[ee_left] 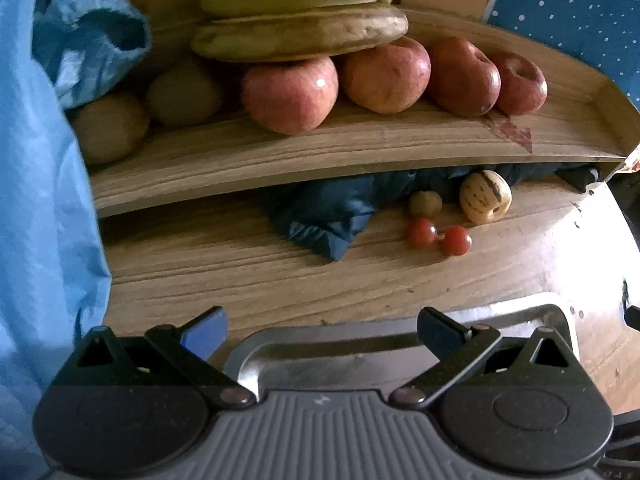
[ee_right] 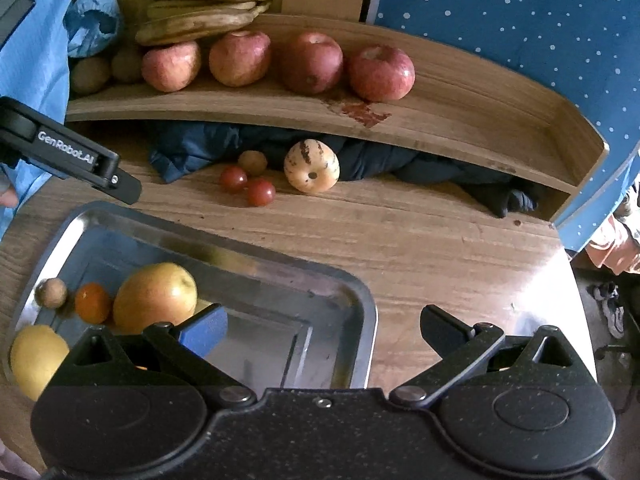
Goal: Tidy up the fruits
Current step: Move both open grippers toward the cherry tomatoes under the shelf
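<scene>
A steel tray (ee_right: 352, 292) lies on the wooden table and holds a yellow-orange apple (ee_right: 156, 296), a small orange (ee_right: 93, 303), a lemon (ee_right: 38, 358) and a small brown fruit (ee_right: 51, 293). Beyond it on the table sit a striped pale melon (ee_right: 312, 166), two cherry tomatoes (ee_right: 261, 192) and a kiwi (ee_right: 253, 162). My right gripper (ee_right: 322, 330) is open over the tray's near right part, holding nothing. My left gripper (ee_left: 320, 332) is open above the tray's far rim (ee_left: 400, 320); its body (ee_right: 60, 152) shows at the left of the right wrist view.
A raised wooden shelf (ee_right: 460, 92) carries several red apples (ee_right: 310, 62), bananas (ee_right: 208, 4) and kiwis (ee_left: 110, 128). A dark blue cloth (ee_right: 200, 144) is tucked under the shelf. A light blue bag (ee_left: 40, 200) hangs at the left. A dotted blue wall (ee_right: 520, 20) stands behind.
</scene>
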A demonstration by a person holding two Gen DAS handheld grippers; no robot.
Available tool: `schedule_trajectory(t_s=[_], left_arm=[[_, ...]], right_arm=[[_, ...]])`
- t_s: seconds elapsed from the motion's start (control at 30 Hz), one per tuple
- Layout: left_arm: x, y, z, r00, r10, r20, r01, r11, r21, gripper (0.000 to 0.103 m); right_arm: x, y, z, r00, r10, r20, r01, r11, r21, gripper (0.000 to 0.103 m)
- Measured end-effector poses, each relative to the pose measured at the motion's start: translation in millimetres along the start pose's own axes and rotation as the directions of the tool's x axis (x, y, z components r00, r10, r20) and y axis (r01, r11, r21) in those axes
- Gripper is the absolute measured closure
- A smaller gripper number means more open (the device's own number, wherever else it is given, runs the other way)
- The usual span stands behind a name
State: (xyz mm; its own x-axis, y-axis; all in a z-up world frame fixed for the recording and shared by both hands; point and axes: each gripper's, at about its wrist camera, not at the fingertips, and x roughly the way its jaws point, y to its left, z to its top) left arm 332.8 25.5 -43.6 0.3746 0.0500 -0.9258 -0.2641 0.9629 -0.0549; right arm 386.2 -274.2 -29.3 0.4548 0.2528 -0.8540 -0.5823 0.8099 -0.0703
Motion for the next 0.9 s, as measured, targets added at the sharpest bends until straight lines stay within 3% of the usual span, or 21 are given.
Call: schedule_trajectory(t_s=[0.57,0.9], left_arm=[[39.3,-29.4,33.2,0.998,0.009,-0.059,-0.011,0.999,-0.031,0.0],[57.7,-38.1,47.9,0.996,-0.002,-0.087,-0.003,0.998,-0.061,0.001]], right_arm=[[47.9,-14.1,36.7,0.991,0.137,0.003,-0.137,0.99,-0.04,0.001],[74.0,-9.6,48.9,0.974,0.228,0.02,-0.224,0.968,-0.112,0.013]])
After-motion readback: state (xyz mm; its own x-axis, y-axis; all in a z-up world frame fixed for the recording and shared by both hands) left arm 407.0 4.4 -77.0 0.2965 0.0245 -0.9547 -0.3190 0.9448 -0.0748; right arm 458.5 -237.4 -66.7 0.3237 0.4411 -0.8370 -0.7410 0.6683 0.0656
